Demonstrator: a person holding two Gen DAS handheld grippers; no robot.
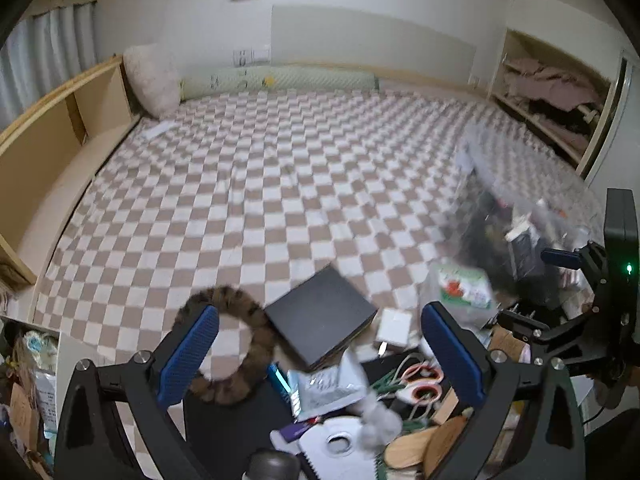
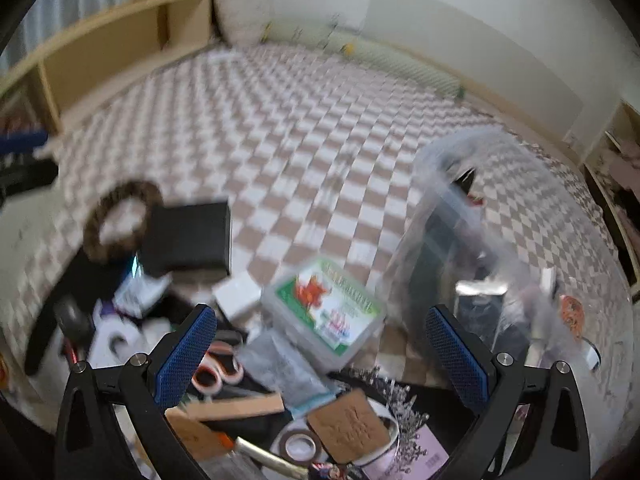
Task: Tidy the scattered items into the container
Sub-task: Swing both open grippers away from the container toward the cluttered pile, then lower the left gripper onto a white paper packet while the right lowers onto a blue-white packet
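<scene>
Left wrist view, left to right. The left gripper (image 1: pixel 320 352) has its fingers (image 1: pixel 188 360) spread wide and holds nothing. A brown striped furry ring (image 1: pixel 236 344) lies on the checkered bed cover (image 1: pixel 260 184), curving just behind and beside the left finger. A flat black box (image 1: pixel 320 316) lies between the two fingers, farther out than their tips, its left corner touching or overlapping the ring. A white charger block (image 1: pixel 394 328) lies just right of the box, near the right finger. Nearer the camera, between the fingers, sit a silver foil pouch (image 1: pixel 332 386), orange-handled scissors (image 1: pixel 424 384) and a white tape dispenser (image 1: pixel 340 444). A lidded plastic box with a green and red label (image 1: pixel 464 288) lies just beyond the right fingertip. The clear plastic container (image 1: pixel 512 208) stands farther right, already holding several items; it is blurred. The right gripper (image 1: pixel 560 260) appears at the far right edge, just beside the container.

Right wrist view, left to right; the frame is motion-blurred. The furry ring (image 2: pixel 120 220) and the black box (image 2: pixel 188 236) lie well left of and beyond the left finger (image 2: pixel 186 356). The scissors (image 2: pixel 216 372) lie just beside that finger. The right gripper (image 2: pixel 320 352) is wide open and empty. The labelled plastic box (image 2: pixel 324 312) lies between the fingers, just ahead of their tips. A brown embossed pad (image 2: pixel 348 424) and a roll of tape (image 2: pixel 300 446) lie nearer the camera. The clear container (image 2: pixel 500 260) stands beyond the right finger.
</scene>
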